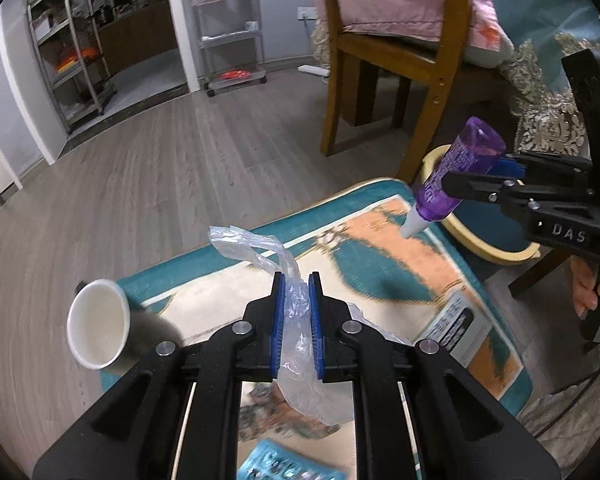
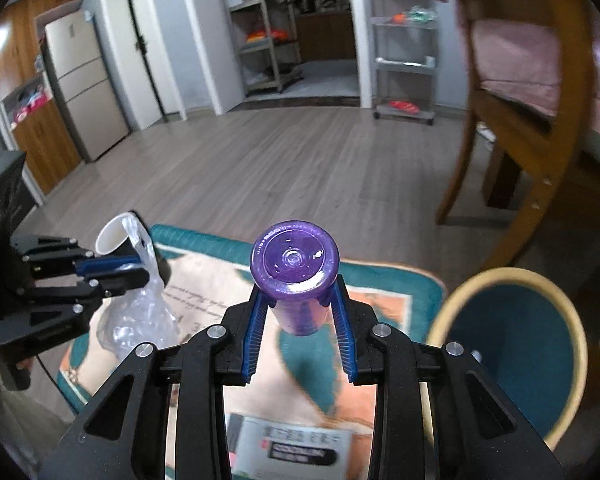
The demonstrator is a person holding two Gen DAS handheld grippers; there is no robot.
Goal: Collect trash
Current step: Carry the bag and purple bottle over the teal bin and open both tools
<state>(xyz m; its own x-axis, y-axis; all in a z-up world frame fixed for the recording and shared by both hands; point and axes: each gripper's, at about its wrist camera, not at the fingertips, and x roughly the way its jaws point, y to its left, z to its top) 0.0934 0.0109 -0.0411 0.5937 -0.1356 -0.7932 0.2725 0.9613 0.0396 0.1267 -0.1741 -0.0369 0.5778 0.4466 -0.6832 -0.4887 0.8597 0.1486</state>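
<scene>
**Both claws loaded above the patterned rug**

Grey wood-plank flooring (image 2: 260, 160) runs to far metal shelving racks (image 2: 268, 28), with a teal, cream and orange patterned rug (image 1: 380, 240) spread in the near ground.

At the rug's right edge stands a round bin with a cream rim and dark teal interior (image 2: 512, 344); nothing can be seen inside it. A white paper cup (image 1: 96, 322) lies on its side at the rug's left edge, mouth toward the camera, and looks empty.

Left gripper (image 1: 298, 280) is pinching a crumpled clear plastic bag (image 1: 300, 360), which hangs between its blue pads and trails out beyond the tips. Right gripper (image 2: 296, 284) is clamped on a purple translucent plastic bottle (image 2: 294, 264), held with its white nozzle pointing down and its base toward the wrist camera, up off the rug and just left of the bin.

On the near rug lie a white printed card box (image 2: 296, 448) and a teal blister pack (image 1: 284, 464). A brown wooden chair (image 1: 384, 60) with a pink cushion stands just beyond the bin
</scene>
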